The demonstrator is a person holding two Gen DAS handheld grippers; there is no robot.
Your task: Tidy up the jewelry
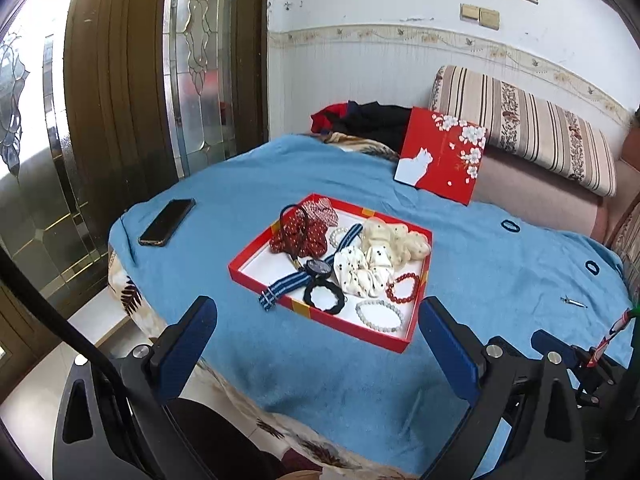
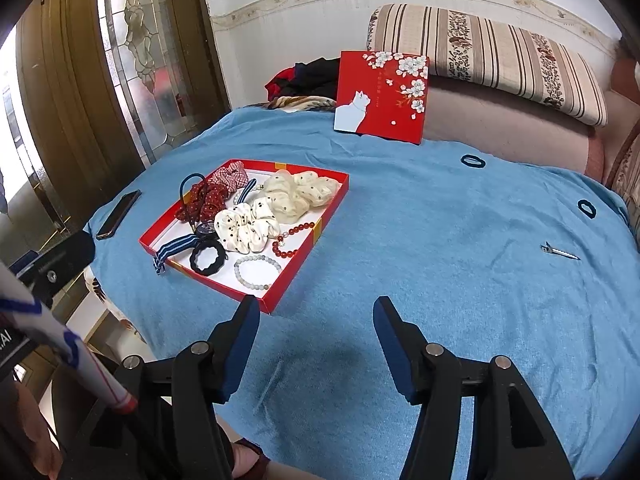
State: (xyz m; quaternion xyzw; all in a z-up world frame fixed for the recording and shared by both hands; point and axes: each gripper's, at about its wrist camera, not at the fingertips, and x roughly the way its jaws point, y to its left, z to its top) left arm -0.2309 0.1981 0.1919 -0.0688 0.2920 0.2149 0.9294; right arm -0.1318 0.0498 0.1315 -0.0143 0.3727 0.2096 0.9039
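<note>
A phone (image 1: pixel 167 222) lies at far left on the blue cloth (image 1: pixel 248 344); the red tray (image 1: pixel 312 314) of bracelets and scrunchies sits just beyond the left gripper (image 1: pixel 316 316), fingers apart, and left of the equally spread, empty right gripper (image 2: pixel 316 316)

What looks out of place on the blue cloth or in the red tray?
The watch's striped strap hangs over the rim of the red tray. Two dark hair ties and a metal hair clip lie loose on the blue cloth.
</note>
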